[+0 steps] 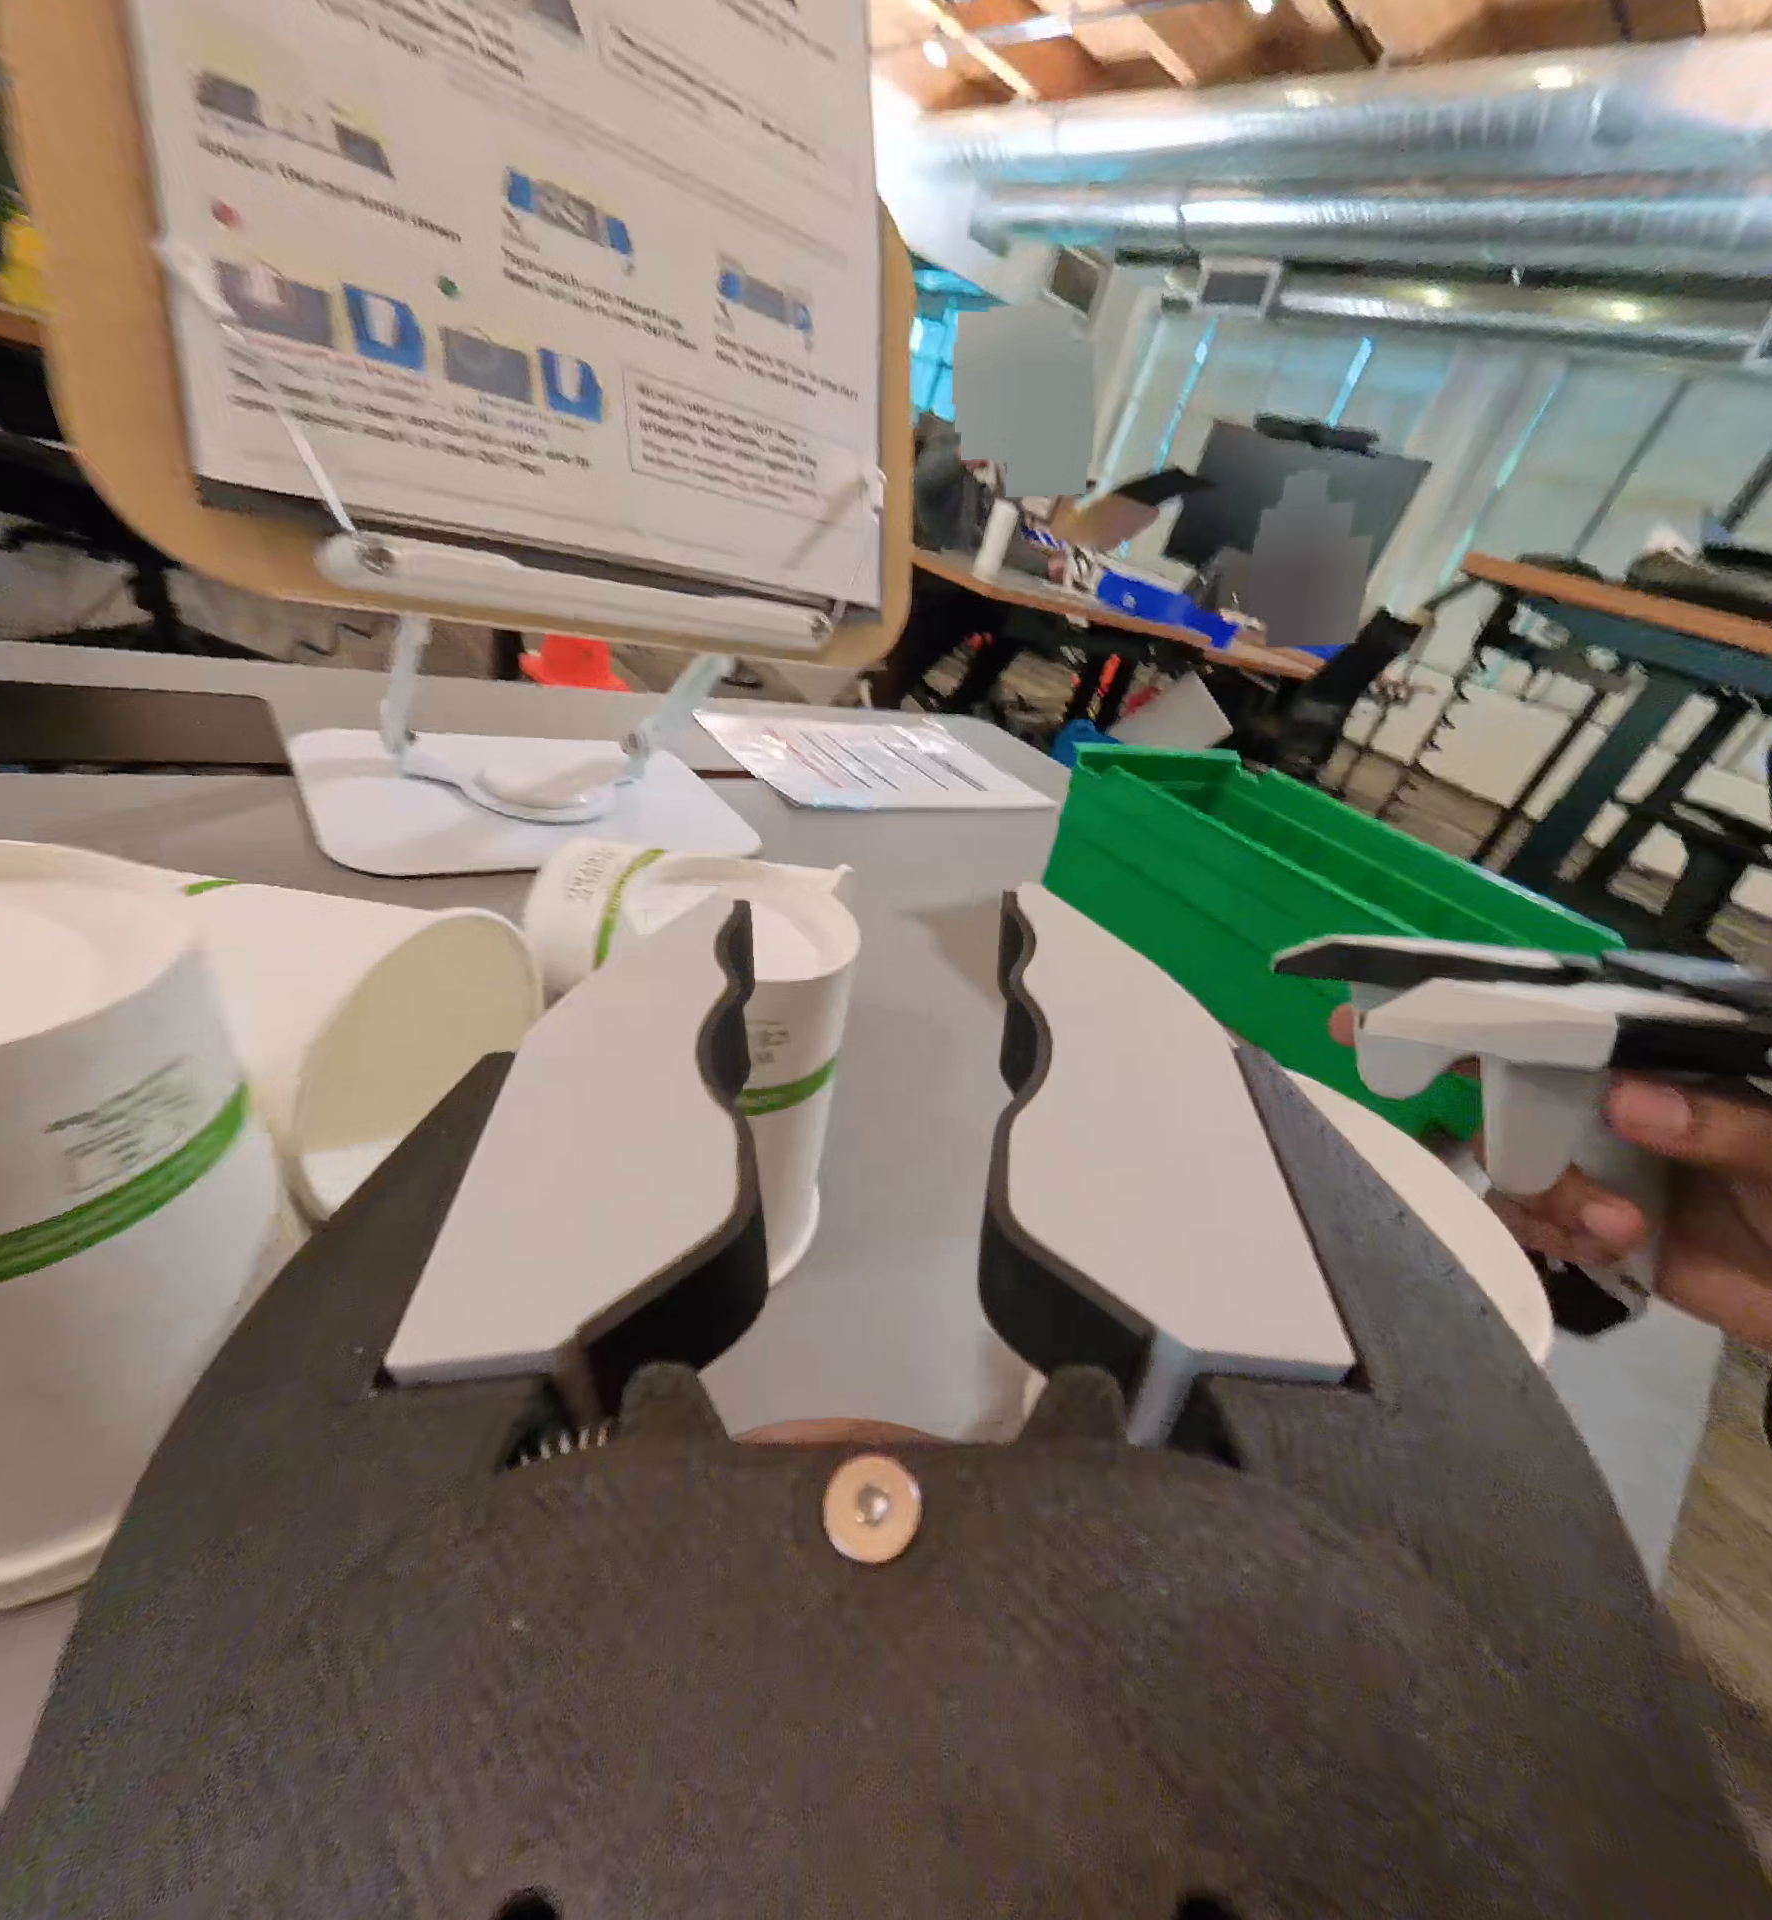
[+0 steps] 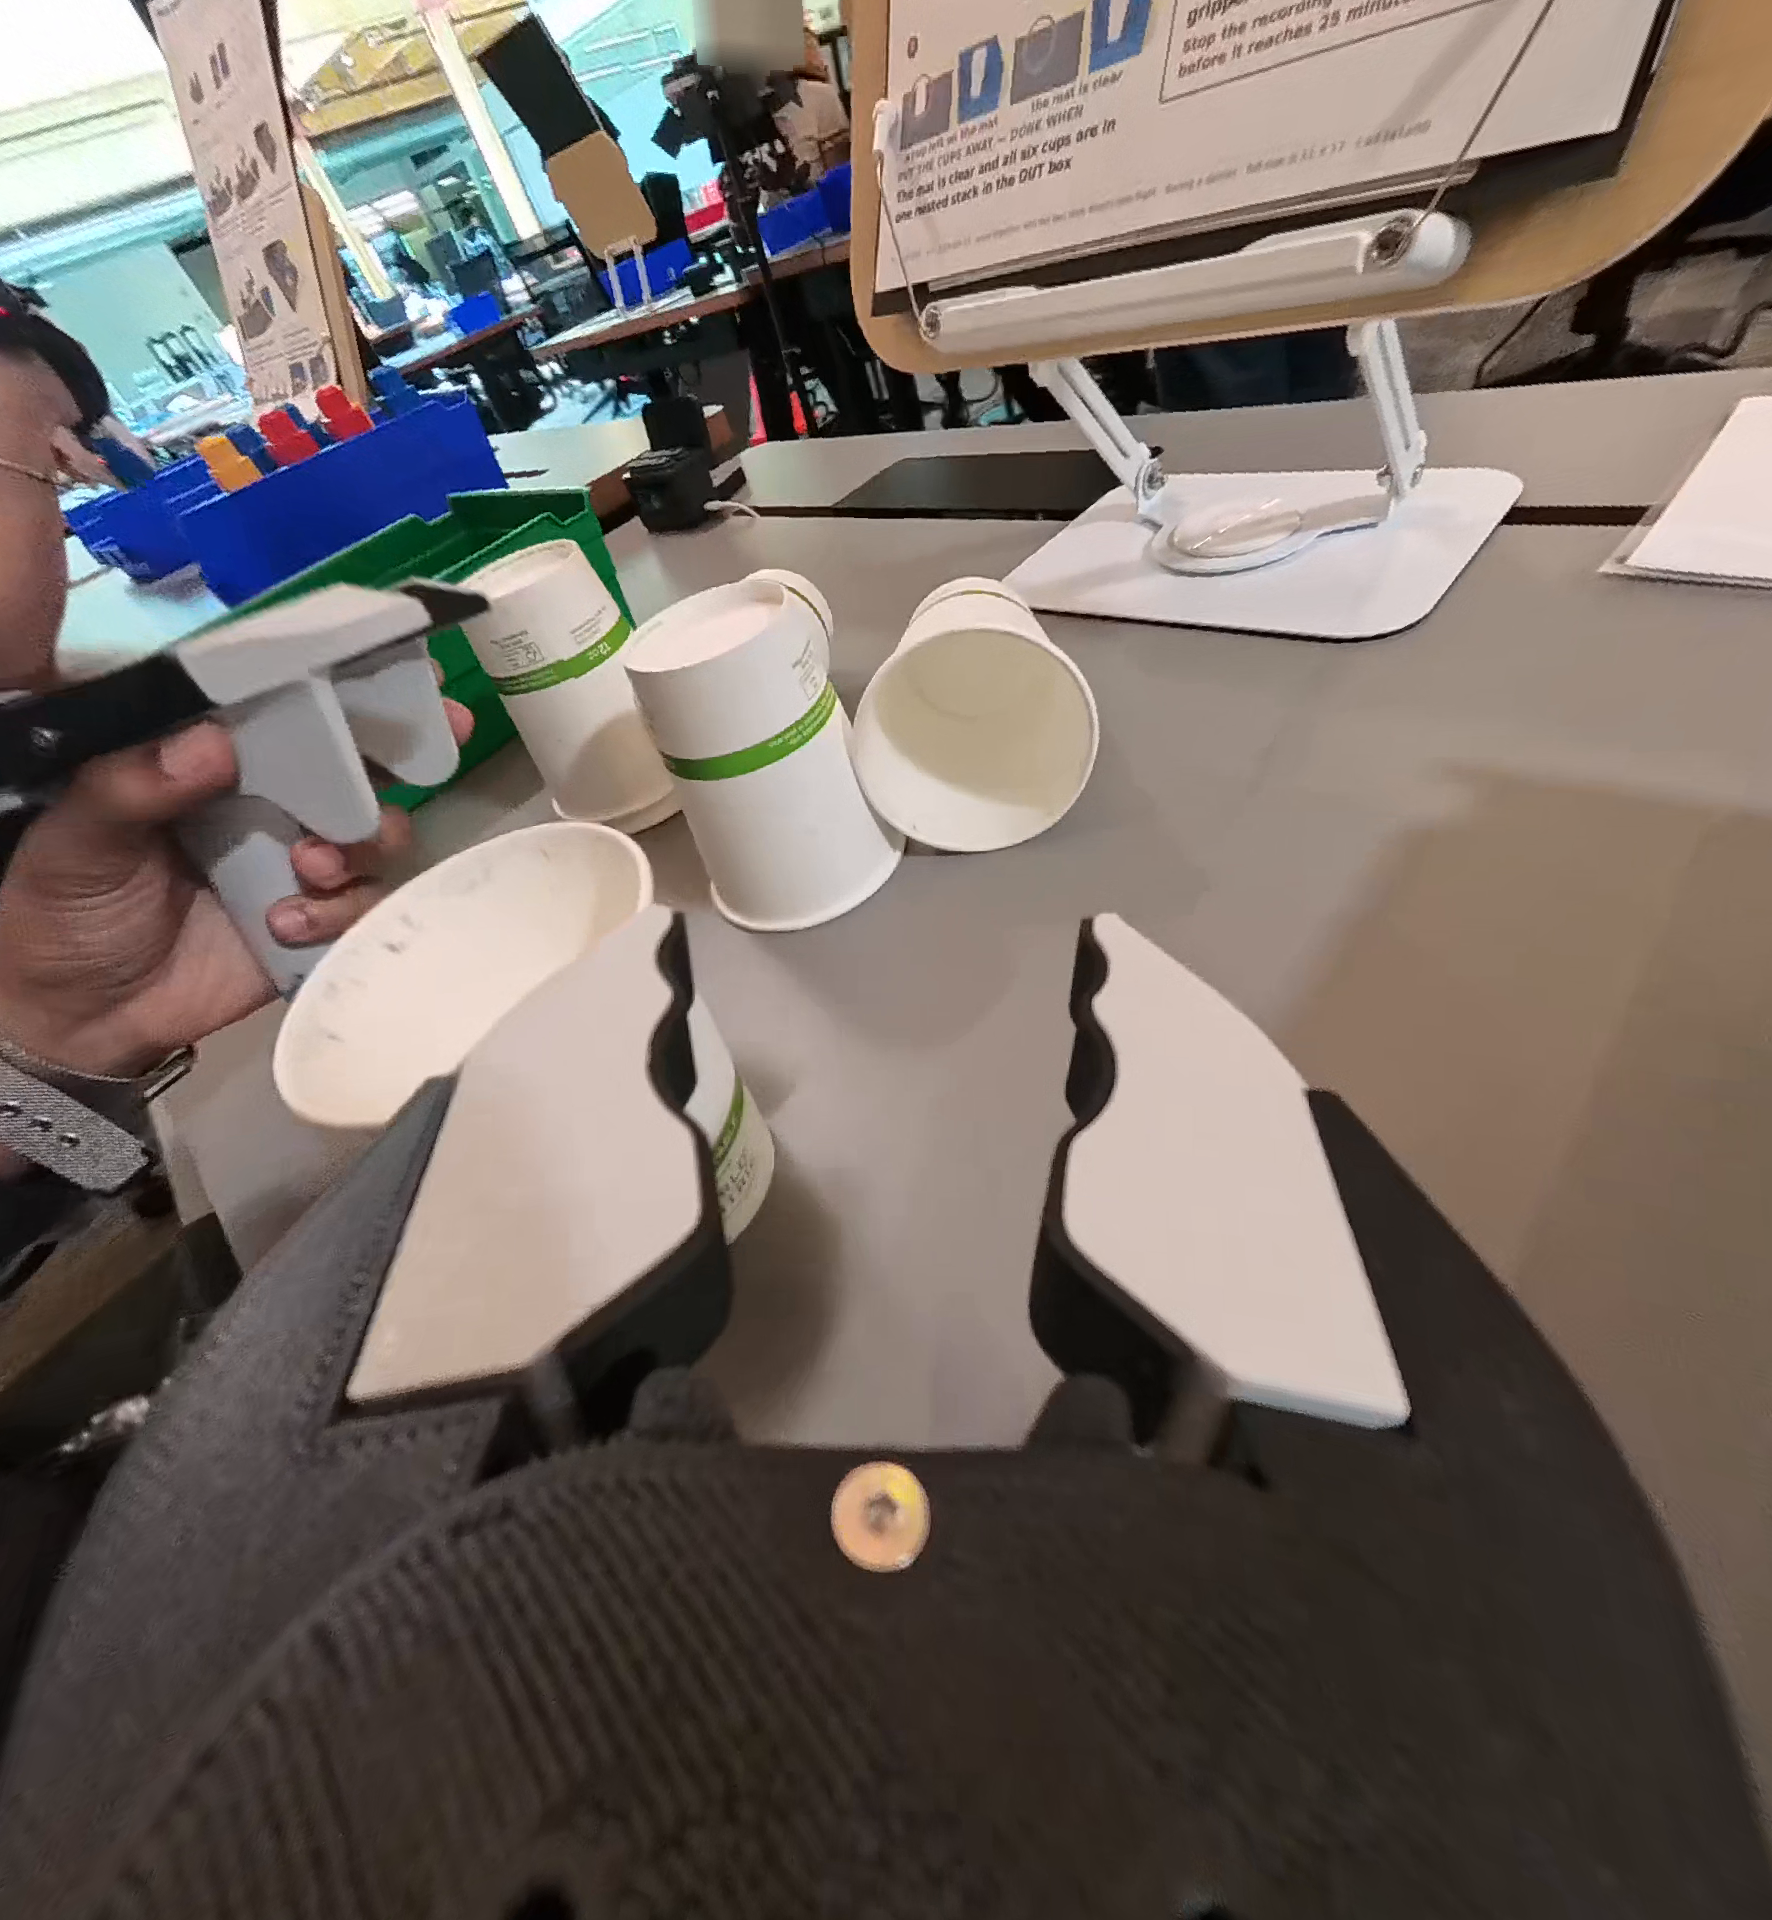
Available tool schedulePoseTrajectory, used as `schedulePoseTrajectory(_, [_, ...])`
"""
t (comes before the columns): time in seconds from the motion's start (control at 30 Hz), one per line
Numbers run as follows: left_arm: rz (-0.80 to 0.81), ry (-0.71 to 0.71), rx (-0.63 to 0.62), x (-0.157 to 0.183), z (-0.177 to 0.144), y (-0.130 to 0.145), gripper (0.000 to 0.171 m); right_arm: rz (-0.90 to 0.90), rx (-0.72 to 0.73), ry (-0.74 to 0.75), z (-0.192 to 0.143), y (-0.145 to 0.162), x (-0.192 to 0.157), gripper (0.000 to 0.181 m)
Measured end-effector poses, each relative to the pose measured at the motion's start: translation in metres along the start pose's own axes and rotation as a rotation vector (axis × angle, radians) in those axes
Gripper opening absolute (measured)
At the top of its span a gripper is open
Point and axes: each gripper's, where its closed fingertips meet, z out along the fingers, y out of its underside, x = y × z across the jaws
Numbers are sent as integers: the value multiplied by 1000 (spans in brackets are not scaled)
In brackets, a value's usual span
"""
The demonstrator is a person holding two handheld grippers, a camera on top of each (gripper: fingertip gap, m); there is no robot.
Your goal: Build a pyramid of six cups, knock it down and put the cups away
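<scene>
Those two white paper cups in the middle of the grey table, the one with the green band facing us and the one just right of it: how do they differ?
The white paper cup with the green band stands upside down, closed base on top; the white paper cup on its side lies tipped over. The first hides its inside; the second shows its open mouth and bare interior. The standing cup's band is plainly visible; the lying cup's band shows only as a thin line near its base. Both look like the same make and size.

Right gripper (image 2: 882, 997) at lower centre, jaws spread wide over bare grey worktop (image 2: 1381, 831), gripping nothing. Just beside its left finger (image 2: 549, 1174), a white paper cup (image 2: 446, 997) tipped on its side, mouth toward upper left. Above centre, three more cups (image 2: 768, 769) clustered, one lying open-mouthed. At left, left gripper (image 2: 446, 603) held in a hand (image 2: 103, 894), near a green bin (image 2: 539, 520).
</scene>
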Motion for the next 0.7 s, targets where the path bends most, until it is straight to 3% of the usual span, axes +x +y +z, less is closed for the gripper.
schedulePoseTrajectory(0.07, [19, -11, -22, 3, -4, 5, 49, 37, 20, -28, 0, 1, -1, 69])
schedulePoseTrajectory(0.23, [-120, -46, 99, -16, -36, -32, 39, 52, 26, -70, 1, -2, -6, 69])
schedulePoseTrajectory(0.37, [-49, -104, -12, -27, -44, -7, 41, 59, 45, -73, 0, -8, -9, 67])
schedulePoseTrajectory(0.57, [32, -68, -127, -26, -43, 26, 41, -42, 23, -42, 14, -8, -13, 64])
schedulePoseTrajectory(0.7, [54, -37, -126, -25, -41, 27, 41, -144, 7, 2, 19, -6, -8, 64])
